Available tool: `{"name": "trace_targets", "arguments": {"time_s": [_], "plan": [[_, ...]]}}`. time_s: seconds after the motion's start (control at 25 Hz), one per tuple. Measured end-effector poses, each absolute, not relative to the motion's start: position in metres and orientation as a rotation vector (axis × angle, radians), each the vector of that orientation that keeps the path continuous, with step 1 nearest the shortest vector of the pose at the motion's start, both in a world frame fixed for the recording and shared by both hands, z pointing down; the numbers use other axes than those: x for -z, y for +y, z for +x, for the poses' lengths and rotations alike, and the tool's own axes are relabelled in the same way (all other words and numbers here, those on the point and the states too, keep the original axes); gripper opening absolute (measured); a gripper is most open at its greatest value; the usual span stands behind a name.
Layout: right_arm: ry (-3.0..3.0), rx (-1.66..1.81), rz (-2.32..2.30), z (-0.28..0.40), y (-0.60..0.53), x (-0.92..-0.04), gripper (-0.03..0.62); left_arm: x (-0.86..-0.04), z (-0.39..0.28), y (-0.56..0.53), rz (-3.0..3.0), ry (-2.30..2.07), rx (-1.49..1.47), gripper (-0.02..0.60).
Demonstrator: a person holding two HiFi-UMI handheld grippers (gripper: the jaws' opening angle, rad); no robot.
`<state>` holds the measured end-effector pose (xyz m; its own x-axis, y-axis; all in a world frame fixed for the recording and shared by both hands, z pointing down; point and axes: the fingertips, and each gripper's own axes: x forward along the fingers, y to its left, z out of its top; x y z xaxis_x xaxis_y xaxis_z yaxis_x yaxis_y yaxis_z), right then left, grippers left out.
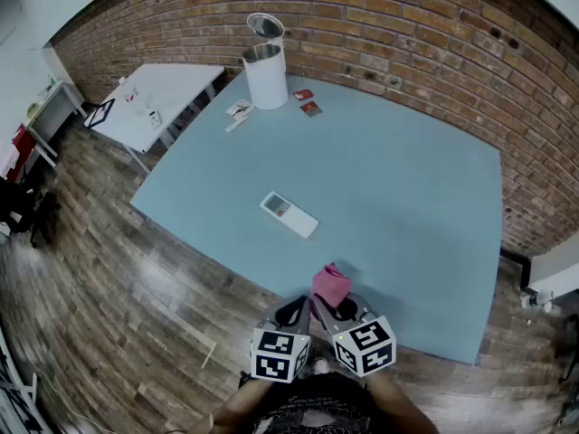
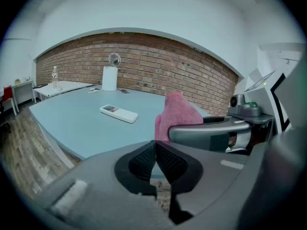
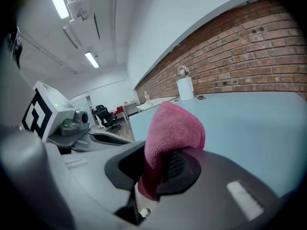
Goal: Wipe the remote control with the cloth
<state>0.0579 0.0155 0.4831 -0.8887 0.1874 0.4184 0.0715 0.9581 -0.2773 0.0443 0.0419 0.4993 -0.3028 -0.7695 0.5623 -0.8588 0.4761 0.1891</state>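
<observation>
The left tongs (image 2: 154, 147) are pressed together with nothing between them, at the near edge of the blue bench (image 1: 407, 206). The white remote (image 1: 289, 214) lies mid-bench, well apart from both. The right tongs (image 3: 158, 171) are clamped on the pink cloth (image 3: 173, 128), which stands up above them.

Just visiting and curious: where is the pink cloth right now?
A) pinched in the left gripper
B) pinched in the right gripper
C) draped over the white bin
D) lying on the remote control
B: the right gripper view shows the right gripper shut on the pink cloth; the left gripper is shut and empty, and the remote control lies bare.
</observation>
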Motion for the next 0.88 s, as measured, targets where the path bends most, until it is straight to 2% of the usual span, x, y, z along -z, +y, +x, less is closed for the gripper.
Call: {"name": "trace_targets", "arguments": {"time_s": [0.36, 0.76, 0.88], "plan": [[-2.677, -0.366, -0.219, 0.048, 0.015, -0.479, 0.063, -0.494, 0.034, 0.036, 1.347, -2.153, -0.25, 0.002], [-2.681, -0.425, -0.085, -0.003, 0.002, -0.486, 0.063, -0.502, -0.038, 0.033, 1.538, -2.058, -0.421, 0.003], [-2.68, -0.456, -0.009, -0.025, -0.004, -0.486, 0.063, -0.504, -0.064, 0.026, 1.646, -1.981, -0.512, 0.04]]}}
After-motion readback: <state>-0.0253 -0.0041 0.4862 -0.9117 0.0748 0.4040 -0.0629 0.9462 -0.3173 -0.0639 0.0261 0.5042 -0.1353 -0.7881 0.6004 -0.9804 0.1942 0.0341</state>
